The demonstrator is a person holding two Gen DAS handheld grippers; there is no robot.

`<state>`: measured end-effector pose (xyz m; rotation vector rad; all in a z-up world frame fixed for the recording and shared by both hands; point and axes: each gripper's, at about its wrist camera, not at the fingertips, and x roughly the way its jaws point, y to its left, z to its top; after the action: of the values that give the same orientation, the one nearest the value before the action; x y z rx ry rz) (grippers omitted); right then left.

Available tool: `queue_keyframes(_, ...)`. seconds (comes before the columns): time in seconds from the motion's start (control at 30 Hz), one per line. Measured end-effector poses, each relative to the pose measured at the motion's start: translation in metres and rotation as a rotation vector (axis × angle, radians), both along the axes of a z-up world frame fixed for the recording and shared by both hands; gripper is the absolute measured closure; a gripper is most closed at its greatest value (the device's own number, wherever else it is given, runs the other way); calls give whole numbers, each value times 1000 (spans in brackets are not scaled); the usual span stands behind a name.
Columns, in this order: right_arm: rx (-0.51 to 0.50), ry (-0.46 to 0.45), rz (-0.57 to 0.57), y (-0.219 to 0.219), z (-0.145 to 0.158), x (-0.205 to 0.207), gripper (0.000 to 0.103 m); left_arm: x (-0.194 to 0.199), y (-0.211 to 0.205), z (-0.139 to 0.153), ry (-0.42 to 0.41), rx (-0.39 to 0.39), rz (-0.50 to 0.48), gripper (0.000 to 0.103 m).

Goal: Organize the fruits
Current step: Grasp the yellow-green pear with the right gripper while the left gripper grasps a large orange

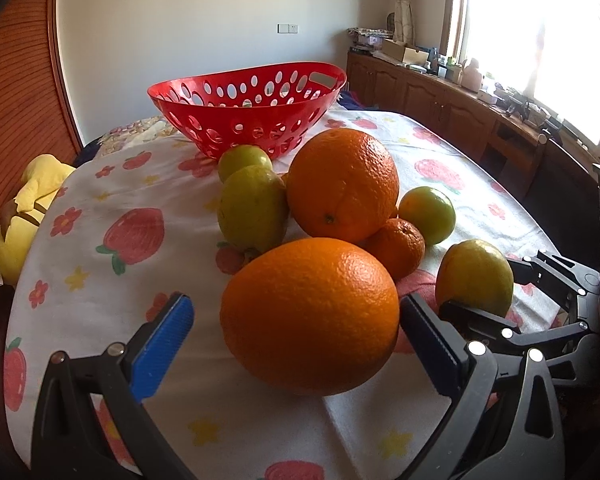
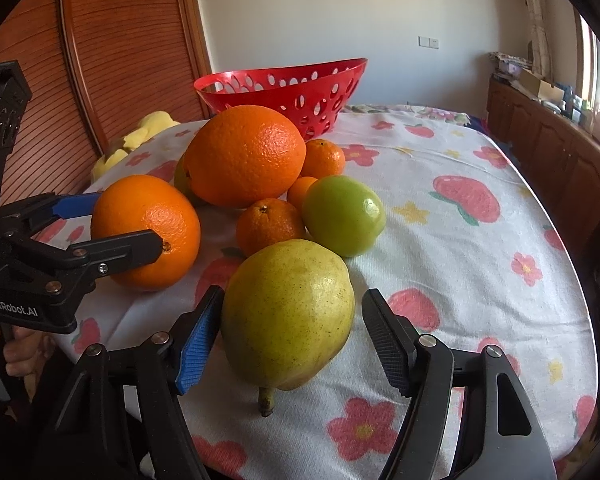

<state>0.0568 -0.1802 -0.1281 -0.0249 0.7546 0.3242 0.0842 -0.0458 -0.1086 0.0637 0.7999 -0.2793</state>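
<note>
Already the pear is straddled by the spread right gripper, pads not yet pressing, stem toward the wrist; beside the pear, an orange is flanked by the open left gripper

You've got a red plastic basket, glossy w/ punched holes. Tablecloth is matt terry-like cloth, printed. Big orange has pebbled, slightly shiny peel; pear skin smooth, speckled. Finger pads look ribbed blue plastic; wardrobe door is slatted wood.
</note>
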Motion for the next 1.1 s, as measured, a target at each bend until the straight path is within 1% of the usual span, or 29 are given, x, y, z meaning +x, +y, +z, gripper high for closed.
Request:
queue_keyframes(0.07, 3, 1, 3, -1, 0, 0, 34, 0, -2, -2, 1, 6, -3, 1)
queue_keyframes(0.13, 4, 0, 12, 0, 0, 0, 41, 1, -2, -4, 6, 4, -5, 2)
queue_keyframes(0.2, -3, -1, 19, 1, 0, -1, 41, 1, -1, -5, 6, -4, -5, 2)
queue_keyframes(0.33, 3, -1, 22, 1, 1, -2, 41, 3, 4, -6, 25, -62, -31, 12)
queue_keyframes(0.5, 8, 3, 27, 0, 1, -1, 41, -1, 5, -6, 7, -72, -35, 14)
queue_keyframes(0.73, 7, -2, 34, -2, 3, -2, 42, -6, 9, -6, 5, -89, -35, 15)
queue_keyframes(1.1, 17, -34, 31, -11, 19, -4, 42, -15, 22, -2, -15, -111, -21, 15)
